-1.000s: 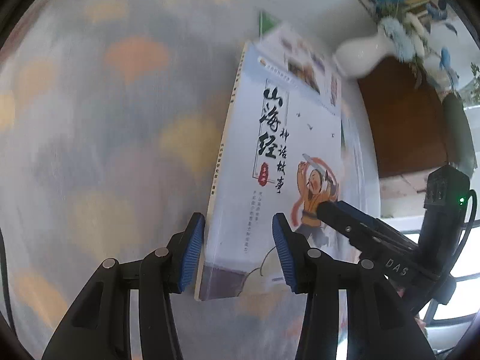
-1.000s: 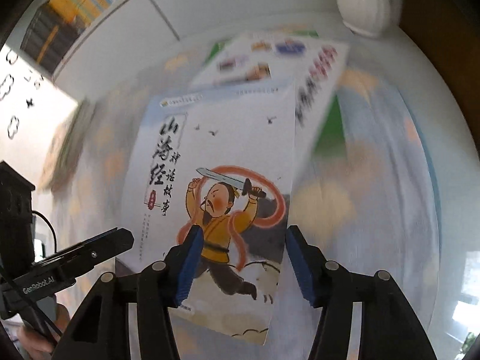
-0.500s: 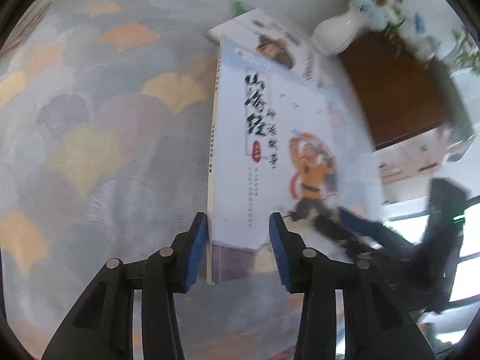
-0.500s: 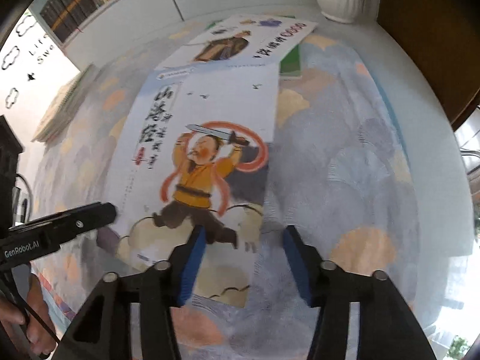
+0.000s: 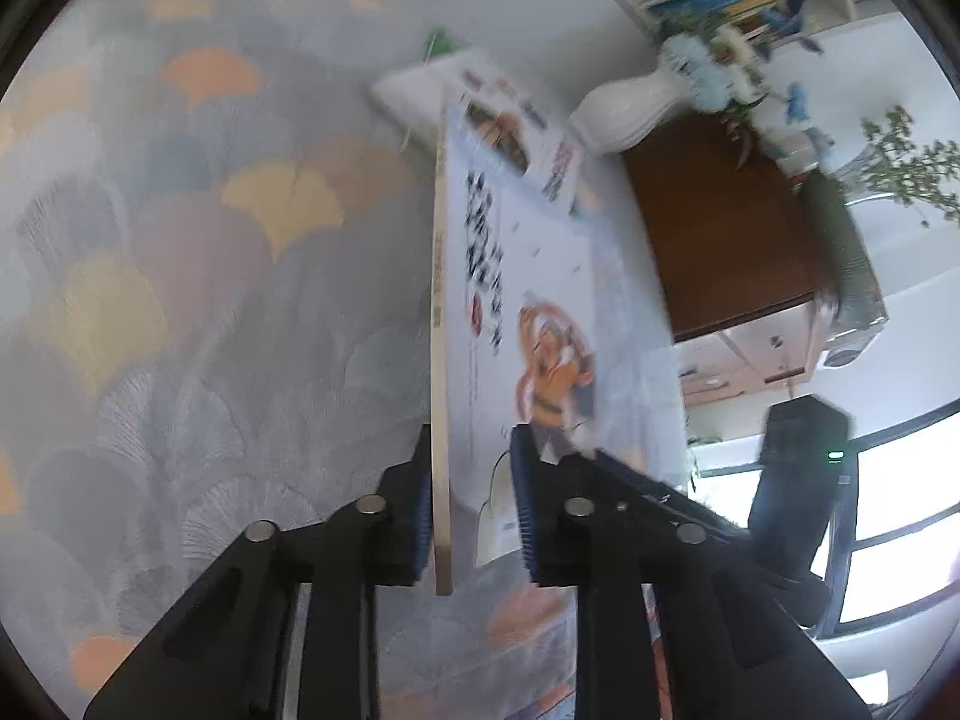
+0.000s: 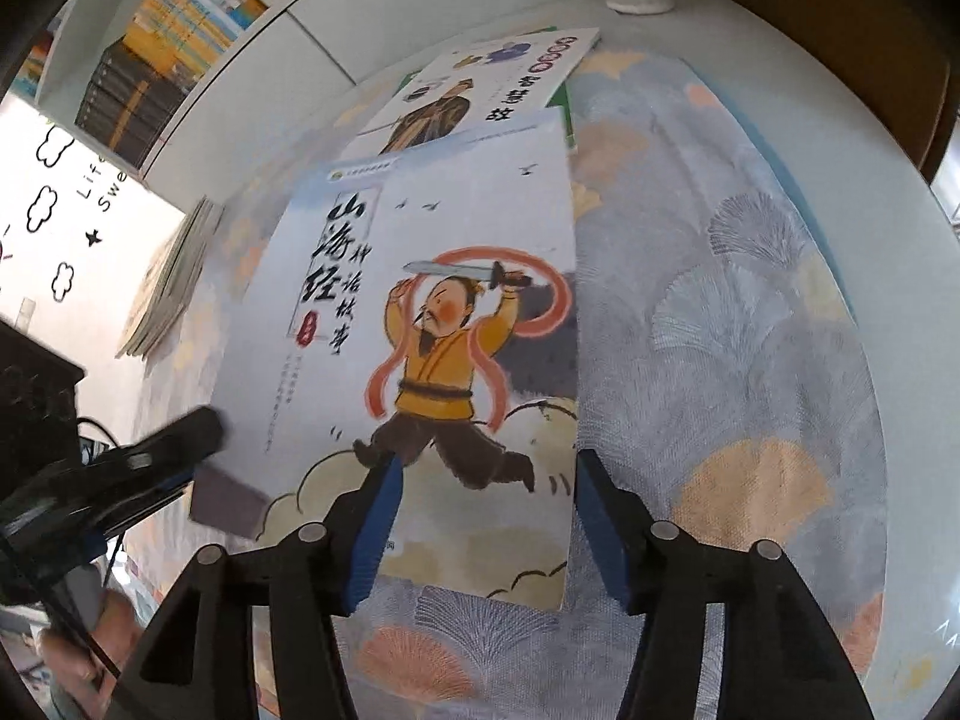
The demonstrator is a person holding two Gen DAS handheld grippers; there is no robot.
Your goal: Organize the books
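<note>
left tongs [image 5: 471, 495] closing on book [image 6: 432, 324] edge; right tongs [image 6: 483, 531] opening, ungripped.

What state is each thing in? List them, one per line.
Left tongs: closing on the storybook's spine edge.
Right tongs: opening, above the storybook's lower corner, not gripping.
Storybook: closed, spine edge lifted, tilted.
Second book: closed, flat, partly covered by the storybook.
White vase: upright, holding flowers.
</note>
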